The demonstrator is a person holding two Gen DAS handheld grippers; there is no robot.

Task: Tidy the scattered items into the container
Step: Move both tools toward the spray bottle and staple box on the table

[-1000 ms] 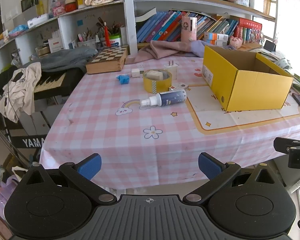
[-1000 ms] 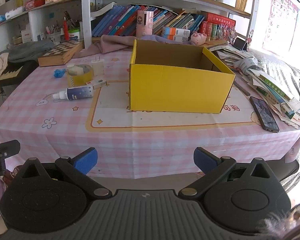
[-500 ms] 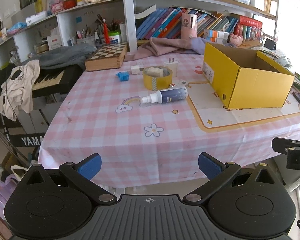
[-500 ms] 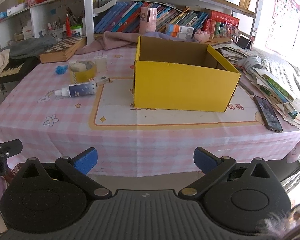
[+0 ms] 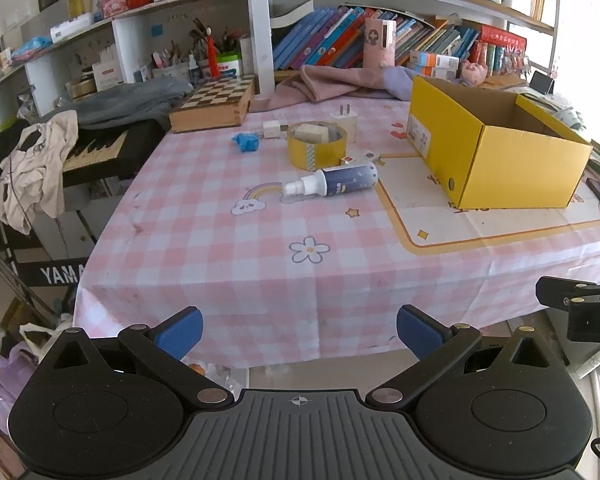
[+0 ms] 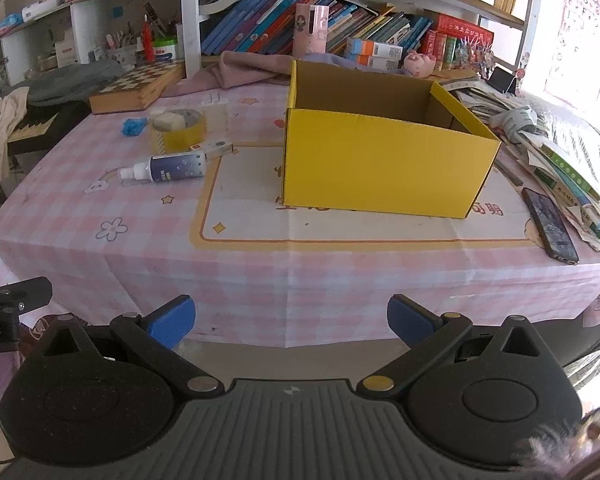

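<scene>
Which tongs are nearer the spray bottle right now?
Left. The left tongs face the spray bottle almost straight ahead across the table; for the right tongs it lies far off to the left. Both open, short of the table edge.

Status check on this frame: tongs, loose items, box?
Left tongs open, empty, short of the table. Right tongs the same. Spray bottle and tape roll lie left of the yellow box. Path clear.

Bright daylight from the right, blown-out glare there, fisheye-bent edges.

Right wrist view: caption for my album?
Open right gripper faces a yellow box and spray bottle on a checked tablecloth.
</scene>
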